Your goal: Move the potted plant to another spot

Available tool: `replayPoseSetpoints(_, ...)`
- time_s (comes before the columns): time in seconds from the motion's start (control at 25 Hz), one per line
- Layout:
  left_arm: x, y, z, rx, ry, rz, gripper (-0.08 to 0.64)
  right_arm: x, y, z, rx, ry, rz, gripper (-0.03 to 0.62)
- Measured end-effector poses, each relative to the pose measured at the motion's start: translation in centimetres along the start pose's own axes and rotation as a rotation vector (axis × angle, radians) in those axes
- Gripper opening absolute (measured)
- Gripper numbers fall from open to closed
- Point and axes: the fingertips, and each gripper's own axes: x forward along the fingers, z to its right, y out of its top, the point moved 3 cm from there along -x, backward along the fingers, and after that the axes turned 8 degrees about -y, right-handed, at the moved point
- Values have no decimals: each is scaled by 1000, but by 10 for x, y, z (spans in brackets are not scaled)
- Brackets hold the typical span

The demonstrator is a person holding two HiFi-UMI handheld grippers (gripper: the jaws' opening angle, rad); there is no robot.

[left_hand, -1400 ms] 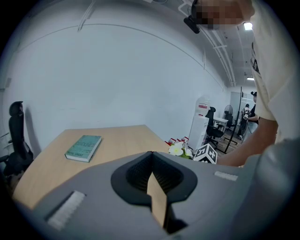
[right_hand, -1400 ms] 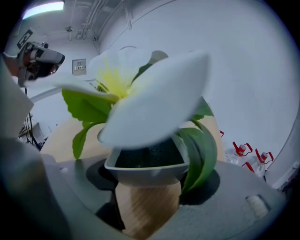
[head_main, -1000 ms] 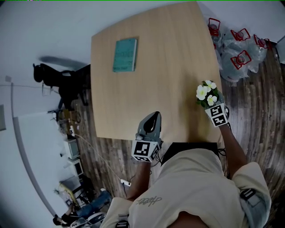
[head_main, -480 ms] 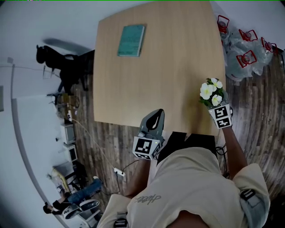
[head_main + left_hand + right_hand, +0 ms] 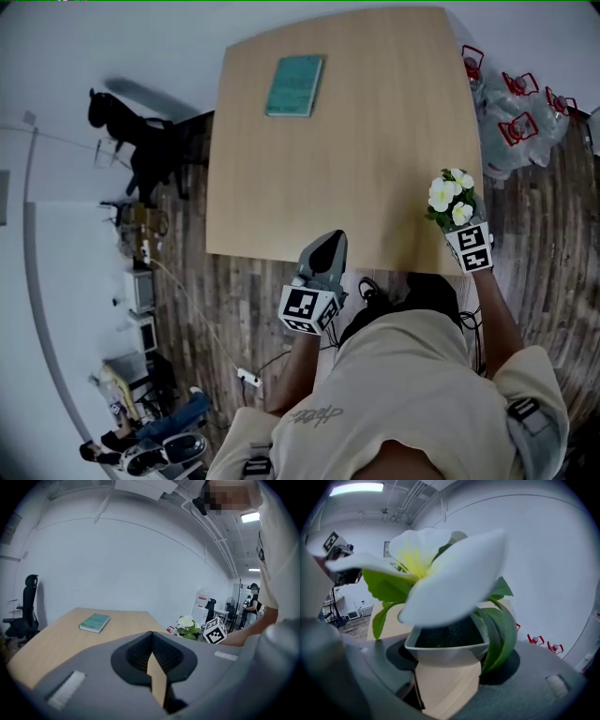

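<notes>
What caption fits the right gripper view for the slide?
Right gripper shut on the pot, its white flower filling the view, wooden table behind.

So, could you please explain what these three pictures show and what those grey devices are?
There is no robot here: a person holds a hand-held gripper in each hand. One picture looks down from a camera on the person's head; the other two come from cameras riding on those tools. On the table lies a teal book. The right hand-held gripper is clamped on the potted plant near the table's edge; the left hand-held gripper is shut and empty.
</notes>
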Motion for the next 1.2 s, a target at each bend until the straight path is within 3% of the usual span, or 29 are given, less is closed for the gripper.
replayPoseSetpoints(0.2, -36, -6, -8, -1, -28, 61, 17, -32, 1, -19, 7, -65, 1, 339)
replayPoseSetpoints(0.4, -69, -17, -23, 8, -47, 69, 17, -65, 10, -50, 79, -125, 19, 339)
replayPoseSetpoints(0.76, -96, -24, -26, 19, -164, 85, 17, -114, -1, -79, 121, -234, -6, 339)
replayPoseSetpoints(0.96, -118, -40, -40, 0, -152, 67, 17, -124, -8, -97, 133, -265, -16, 339)
replayPoseSetpoints(1.2, -140, -51, -57, 36, -107, 45, 17, -120, 1, -124, 112, -228, -12, 339)
